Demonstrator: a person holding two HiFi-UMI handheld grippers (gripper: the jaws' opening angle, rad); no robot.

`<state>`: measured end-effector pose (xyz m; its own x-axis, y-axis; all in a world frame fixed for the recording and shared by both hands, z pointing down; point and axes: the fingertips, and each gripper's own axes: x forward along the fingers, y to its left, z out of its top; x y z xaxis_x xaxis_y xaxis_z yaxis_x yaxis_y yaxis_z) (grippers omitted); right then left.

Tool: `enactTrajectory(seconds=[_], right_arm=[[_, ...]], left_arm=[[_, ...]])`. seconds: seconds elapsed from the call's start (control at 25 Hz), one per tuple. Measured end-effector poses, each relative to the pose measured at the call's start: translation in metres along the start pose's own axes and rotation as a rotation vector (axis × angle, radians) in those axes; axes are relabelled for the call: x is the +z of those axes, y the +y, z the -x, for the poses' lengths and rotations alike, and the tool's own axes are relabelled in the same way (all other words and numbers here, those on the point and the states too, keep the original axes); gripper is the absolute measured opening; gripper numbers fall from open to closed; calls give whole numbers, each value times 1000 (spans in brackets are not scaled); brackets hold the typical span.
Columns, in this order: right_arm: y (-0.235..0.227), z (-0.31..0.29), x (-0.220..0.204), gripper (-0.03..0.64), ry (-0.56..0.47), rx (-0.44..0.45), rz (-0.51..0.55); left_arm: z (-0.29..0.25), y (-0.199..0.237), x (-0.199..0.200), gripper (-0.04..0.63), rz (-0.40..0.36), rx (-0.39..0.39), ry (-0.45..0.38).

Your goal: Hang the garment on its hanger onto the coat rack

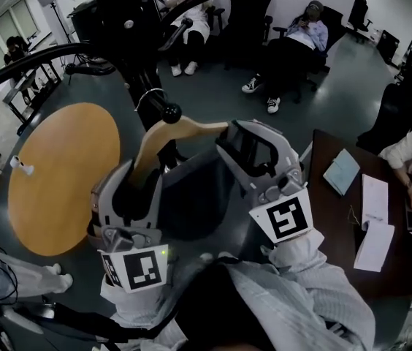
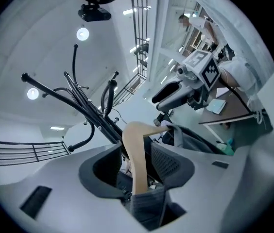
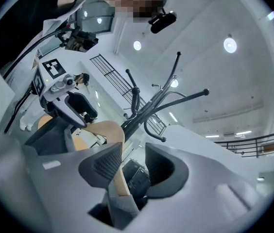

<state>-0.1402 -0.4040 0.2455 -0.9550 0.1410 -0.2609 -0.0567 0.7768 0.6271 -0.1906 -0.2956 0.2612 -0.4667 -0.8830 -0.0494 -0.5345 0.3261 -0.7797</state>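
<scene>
We hold both grippers with jaws wide apart, clamping nothing. The wooden hanger (image 1: pixel 190 128) sits at 12 o'clock from us, its wire hook at a knobbed black peg of the coat rack (image 1: pixel 129 28). 1 hanger arm runs down between the left gripper's (image 1: pixel 134 185) spread jaws, at 7 o'clock from the hook. The other arm passes between the right gripper's (image 1: pixel 253 148) jaws at 4 o'clock, close beside 1 pad. The dark garment (image 1: pixel 191 199) drapes between the 2 grippers.
</scene>
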Motion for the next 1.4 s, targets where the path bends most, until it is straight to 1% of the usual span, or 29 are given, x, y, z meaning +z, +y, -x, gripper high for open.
enactTrajectory(seconds=[0.08, 0.16, 0.24, 0.32, 0.4, 0.44, 0.48, 0.56, 0.6, 0.68, 0.8, 0.96, 1.08, 1.16, 1.4], right_arm=[[-8, 7, -1, 141, 10, -56, -24], [-16, 13, -4, 119, 20, -123, -52], [-24, 18, -10, 69, 42, -200, -85], [-29, 23, -15, 22, 73, -270, -116], [-29, 26, -20, 3, 96, -312, -141], [-29, 27, -21, 3, 102, -324, -158], [-29, 29, -22, 2, 105, -335, -179], [-31, 34, -25, 2, 111, -355, -223], [-32, 36, -28, 2, 119, -362, -244], [-34, 43, -35, 2, 146, -376, -278], [-39, 55, -43, 2, 188, -405, -310], [-45, 63, -50, 2, 231, -424, -322], [-46, 71, -56, 2, 265, -433, -322], [-48, 75, -58, 0, 280, -439, -327], [-52, 79, -60, 0, 292, -456, -315]], left_arm=[[-1, 2, 16, 175, 47, 7, -64], [-4, 3, 32, 175, 103, 35, -126], [-8, 6, 44, 173, 171, 80, -178], [-12, 6, 51, 173, 267, 113, -212], [-17, 2, 56, 173, 371, 117, -239], [-19, -1, 60, 170, 414, 110, -256], [-21, -5, 65, 149, 448, 101, -273], [-27, -13, 72, 49, 492, 72, -299], [-31, -19, 75, 32, 509, 51, -303], [-40, -32, 77, 12, 550, 2, -299], [-52, -49, 78, 5, 621, -67, -293], [-69, -62, 79, 5, 697, -130, -287], [-80, -72, 78, 5, 732, -166, -268], [-84, -75, 78, 5, 735, -179, -261], [-91, -79, 84, 5, 719, -206, -280]])
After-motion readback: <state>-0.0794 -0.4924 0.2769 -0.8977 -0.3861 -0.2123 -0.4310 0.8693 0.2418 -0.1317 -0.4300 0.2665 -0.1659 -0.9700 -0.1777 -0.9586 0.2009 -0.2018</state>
